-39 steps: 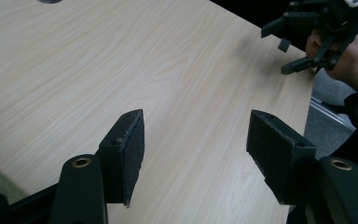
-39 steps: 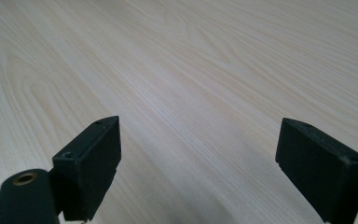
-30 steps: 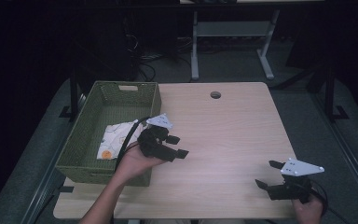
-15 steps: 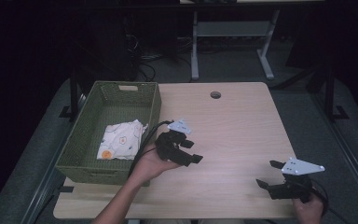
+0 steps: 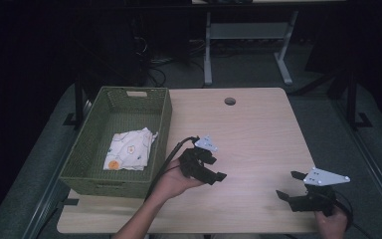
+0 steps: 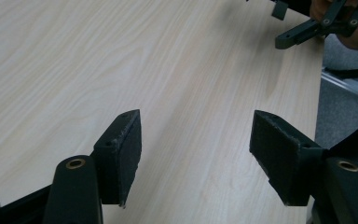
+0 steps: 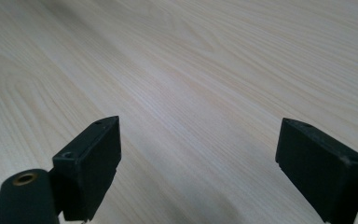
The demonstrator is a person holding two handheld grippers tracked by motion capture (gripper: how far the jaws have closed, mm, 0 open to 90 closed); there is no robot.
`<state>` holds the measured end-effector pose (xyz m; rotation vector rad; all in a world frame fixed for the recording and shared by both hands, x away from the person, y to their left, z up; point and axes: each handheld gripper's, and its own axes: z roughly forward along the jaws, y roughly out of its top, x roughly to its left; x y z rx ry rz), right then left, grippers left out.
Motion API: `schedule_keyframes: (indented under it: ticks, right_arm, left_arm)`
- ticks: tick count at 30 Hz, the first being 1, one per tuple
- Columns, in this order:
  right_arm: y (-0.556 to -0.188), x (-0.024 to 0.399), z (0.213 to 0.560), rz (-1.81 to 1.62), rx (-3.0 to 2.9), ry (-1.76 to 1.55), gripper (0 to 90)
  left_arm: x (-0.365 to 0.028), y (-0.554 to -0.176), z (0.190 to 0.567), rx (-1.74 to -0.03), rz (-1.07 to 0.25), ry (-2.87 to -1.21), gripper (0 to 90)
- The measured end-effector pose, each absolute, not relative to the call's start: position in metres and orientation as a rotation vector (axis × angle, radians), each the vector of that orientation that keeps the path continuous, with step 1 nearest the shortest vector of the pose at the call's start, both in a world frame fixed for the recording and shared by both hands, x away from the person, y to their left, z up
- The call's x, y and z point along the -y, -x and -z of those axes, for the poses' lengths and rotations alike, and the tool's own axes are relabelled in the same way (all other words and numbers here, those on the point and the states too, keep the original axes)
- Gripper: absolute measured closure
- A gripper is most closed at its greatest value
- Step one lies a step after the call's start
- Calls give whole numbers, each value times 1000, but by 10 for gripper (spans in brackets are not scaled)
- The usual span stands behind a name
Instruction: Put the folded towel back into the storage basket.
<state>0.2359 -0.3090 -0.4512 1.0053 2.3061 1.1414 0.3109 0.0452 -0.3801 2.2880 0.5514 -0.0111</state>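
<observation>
Our left gripper point(image 5: 214, 169) has its jaws spread with only bare wood between them; they have just been opening wider. It hovers over the middle of the table point(image 5: 258, 129), just beside the right wall of the green basket point(image 5: 161, 124). Our right gripper point(image 5: 291, 186) also stands with jaws wide apart on nothing, near the table's front right corner. The patterned cloth point(image 5: 129, 149) lies crumpled inside the basket, toward its front, at the table's left edge.
</observation>
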Motion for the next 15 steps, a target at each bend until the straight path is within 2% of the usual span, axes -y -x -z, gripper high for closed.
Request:
schedule_keyframes:
  ticks: [15]
  right_arm:
    - [-234, 307, 453, -1135, -2301, -1010, 135]
  left_arm:
    - [-38, -288, 403, -532, -43, -2275, 296]
